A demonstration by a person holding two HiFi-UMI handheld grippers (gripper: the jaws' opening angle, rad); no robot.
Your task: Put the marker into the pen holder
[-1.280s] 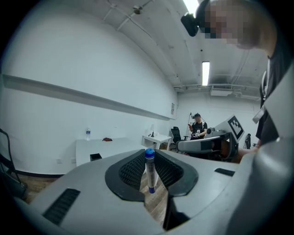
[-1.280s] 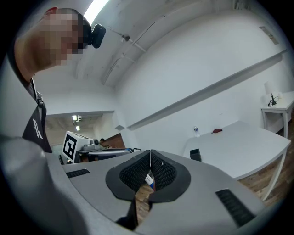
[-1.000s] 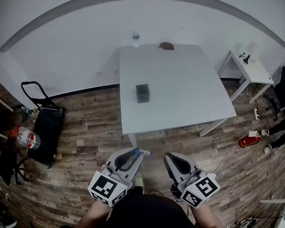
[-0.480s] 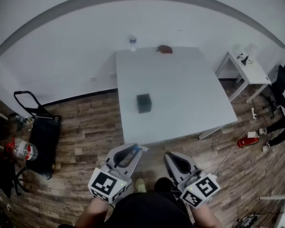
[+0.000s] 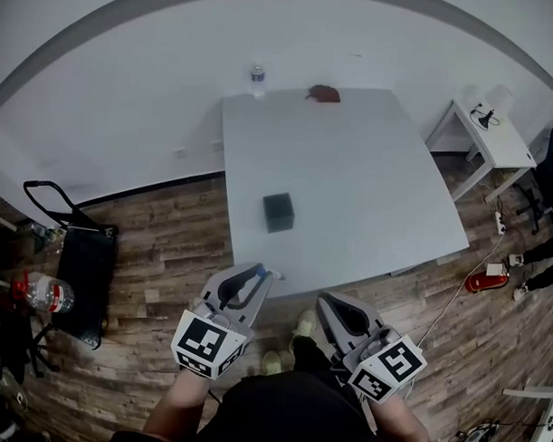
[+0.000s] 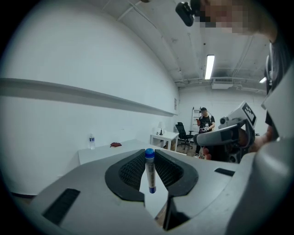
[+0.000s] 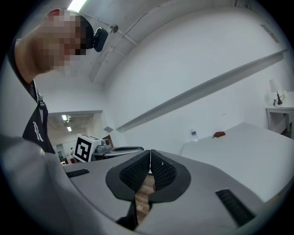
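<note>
A marker [image 6: 150,170] with a blue cap is held upright in the left claw [image 6: 149,155], whose ribbed pads are pressed on its two sides. In the head view the left claw [image 5: 254,280] is seen just at the near edge of a white desk [image 5: 369,173], with the right claw [image 5: 339,310] beside it over the wooden floor [image 5: 167,239]. The right claw [image 7: 150,158] is closed, pad against pad, with nothing between them.

The pen holder [image 5: 278,211], a dark cube, is set on the near left part of the desk, apart from the marker. A water bottle [image 5: 256,79] and a reddish-brown object [image 5: 324,94] are placed at the desk's far edge, well apart from the pen holder. A black cart [image 5: 81,254] is seen on the floor at the left, and a small white side desk [image 5: 497,133] at the right.
</note>
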